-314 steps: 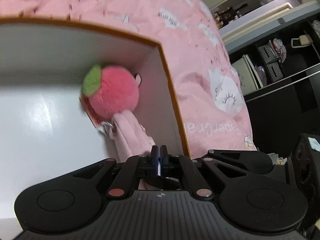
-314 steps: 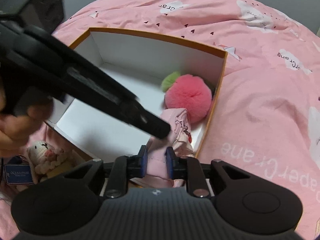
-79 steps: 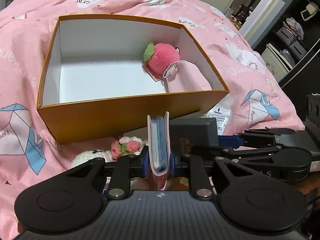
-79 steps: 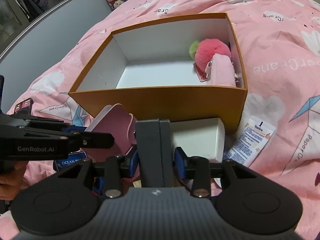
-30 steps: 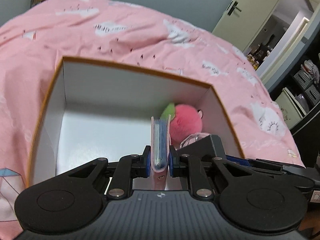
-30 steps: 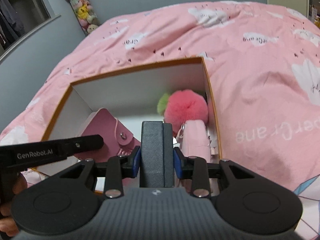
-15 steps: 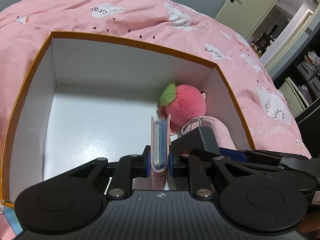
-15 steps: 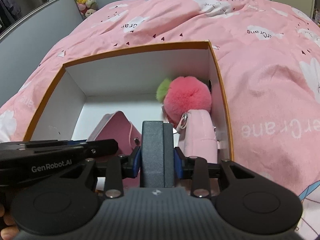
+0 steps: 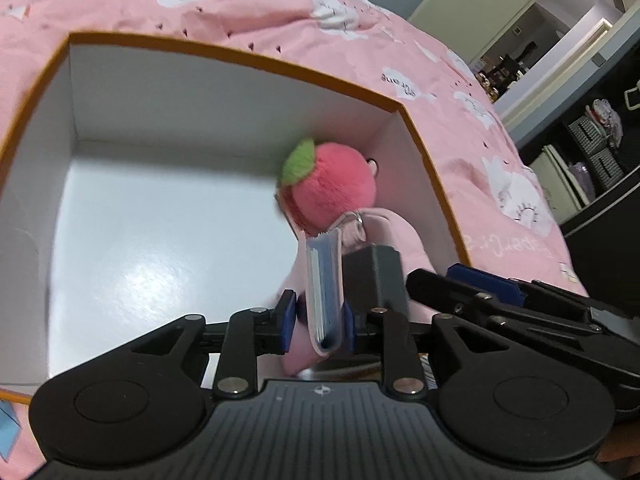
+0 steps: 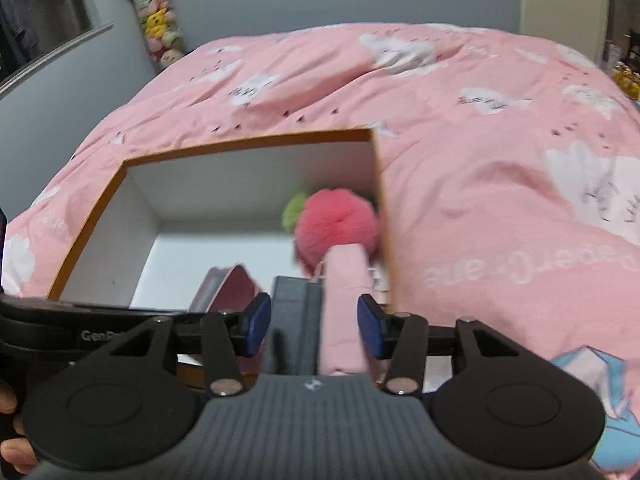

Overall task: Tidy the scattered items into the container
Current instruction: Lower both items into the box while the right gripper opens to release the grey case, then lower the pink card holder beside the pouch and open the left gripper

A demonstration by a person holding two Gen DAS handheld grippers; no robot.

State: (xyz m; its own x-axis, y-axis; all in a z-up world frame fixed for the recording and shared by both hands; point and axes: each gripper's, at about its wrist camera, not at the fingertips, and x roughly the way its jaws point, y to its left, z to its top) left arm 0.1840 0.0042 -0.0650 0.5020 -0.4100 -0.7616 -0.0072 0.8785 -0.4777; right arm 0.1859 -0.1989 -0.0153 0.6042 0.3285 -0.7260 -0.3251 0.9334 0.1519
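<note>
Left wrist view: both claws, left (image 9: 316, 318) and right (image 10: 313, 322), have just spread, freeing card holder (image 9: 324, 284) and grey box (image 10: 296, 320) over the orange box (image 9: 240, 60).

One box (image 9: 416, 128), four items inside

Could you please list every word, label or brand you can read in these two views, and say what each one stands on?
"GenP", cut off by a black link: on the left gripper's arm, in the right wrist view.
Mirrored, upside-down lettering on the pink bedspread, printed beside the white figures: too blurred to read.
Nothing legible on the orange box or its contents.
</note>
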